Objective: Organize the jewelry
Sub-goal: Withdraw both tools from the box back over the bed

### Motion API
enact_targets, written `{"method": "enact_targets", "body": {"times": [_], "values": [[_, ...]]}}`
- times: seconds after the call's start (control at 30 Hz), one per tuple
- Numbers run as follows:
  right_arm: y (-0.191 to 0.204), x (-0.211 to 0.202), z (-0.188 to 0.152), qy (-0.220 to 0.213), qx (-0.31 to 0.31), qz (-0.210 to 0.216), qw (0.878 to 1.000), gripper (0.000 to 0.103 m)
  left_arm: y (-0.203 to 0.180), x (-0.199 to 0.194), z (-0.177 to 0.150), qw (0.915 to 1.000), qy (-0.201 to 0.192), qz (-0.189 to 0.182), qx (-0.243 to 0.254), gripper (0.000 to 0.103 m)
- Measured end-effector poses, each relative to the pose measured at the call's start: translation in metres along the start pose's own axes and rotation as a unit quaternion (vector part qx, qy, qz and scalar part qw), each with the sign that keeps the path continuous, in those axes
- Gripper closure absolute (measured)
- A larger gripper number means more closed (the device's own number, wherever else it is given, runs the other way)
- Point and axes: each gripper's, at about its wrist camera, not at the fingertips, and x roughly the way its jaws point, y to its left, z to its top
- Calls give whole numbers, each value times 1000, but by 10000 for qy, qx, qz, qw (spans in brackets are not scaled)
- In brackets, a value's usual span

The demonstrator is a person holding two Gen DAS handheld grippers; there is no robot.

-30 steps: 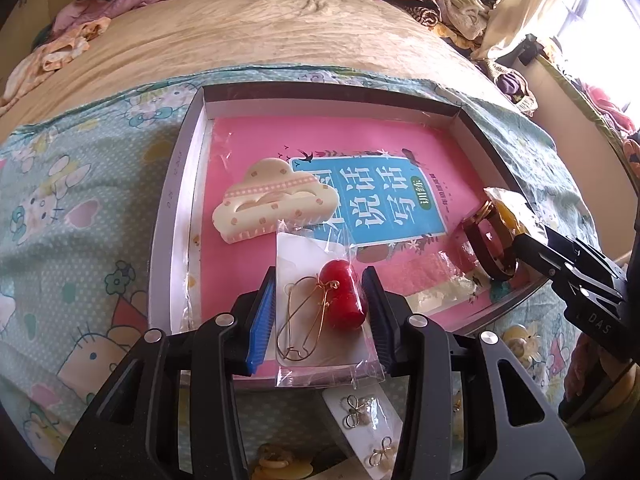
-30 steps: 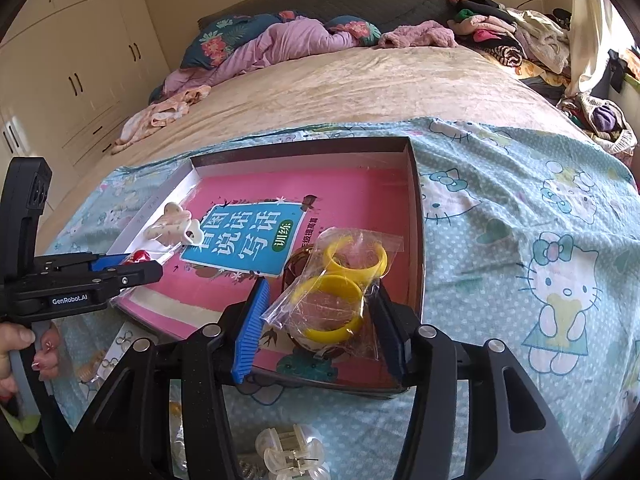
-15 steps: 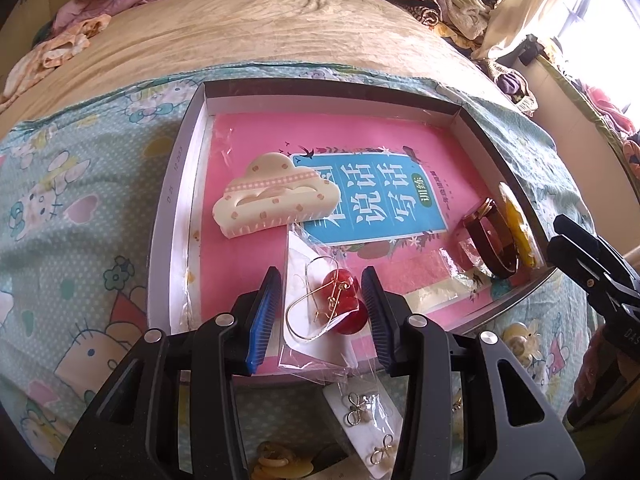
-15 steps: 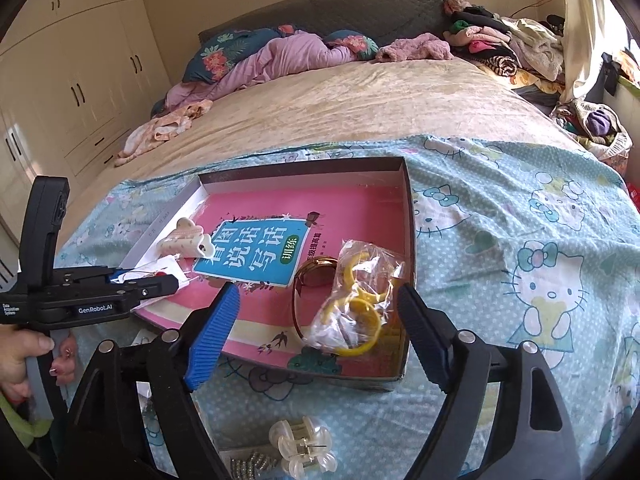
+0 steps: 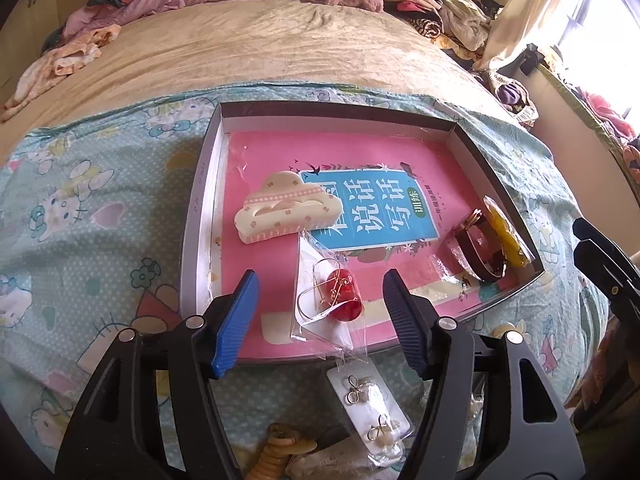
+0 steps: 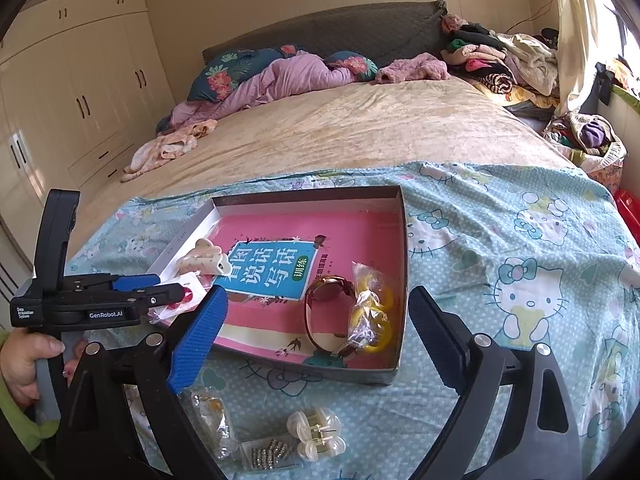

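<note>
A shallow box [image 5: 200, 216] lined with a pink book lies on the Hello Kitty sheet. My left gripper [image 5: 320, 320] hovers at its near edge, jaws opening. A clear packet with a red cherry earring [image 5: 340, 300] lies between the pads, which do not press on it. A cream cloud-shaped hair claw [image 5: 286, 208] rests just beyond. My right gripper [image 6: 318, 340] stands before the box [image 6: 402, 280] with its jaws opening wide and nothing gripped. A bag of yellow bangles [image 6: 370, 316] and a brown bracelet [image 6: 324, 316] lie in the box's near right corner.
Outside the box, near me, lie an earring card [image 5: 370, 408], a stack of yellowish rings [image 5: 280, 452], a clear hair claw [image 6: 316, 434] and a packet of sparkly clips [image 6: 268, 454]. A hand [image 6: 24, 360] holds the left gripper [image 6: 170, 286]. Clothes are piled at the bed's far side.
The left jaws let go of the cherry earring packet, which now lies in the box. The right jaws opened off the bangle bag and drew back and up.
</note>
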Motion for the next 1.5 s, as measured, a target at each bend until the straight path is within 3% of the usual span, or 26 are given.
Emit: {"method": "enact_targets", "body": {"times": [0.23,0.4,0.97,1.5], "values": [[13,-17,4,-171,-88,-19,9998,8,1,-24,1,9997,-244,28,-65,21],[21,-31,6,-293,-143,-62,9994,7,5,-45,0,9989,-447,-7,-146,14],[46,-80,6,-710,-371,-27,9968,6,11,-103,-22,9953,-946,50,-177,13],[62,-92,-19,-559,-597,83,9966,6,6,-113,-59,9952,-962,97,-132,13]]}}
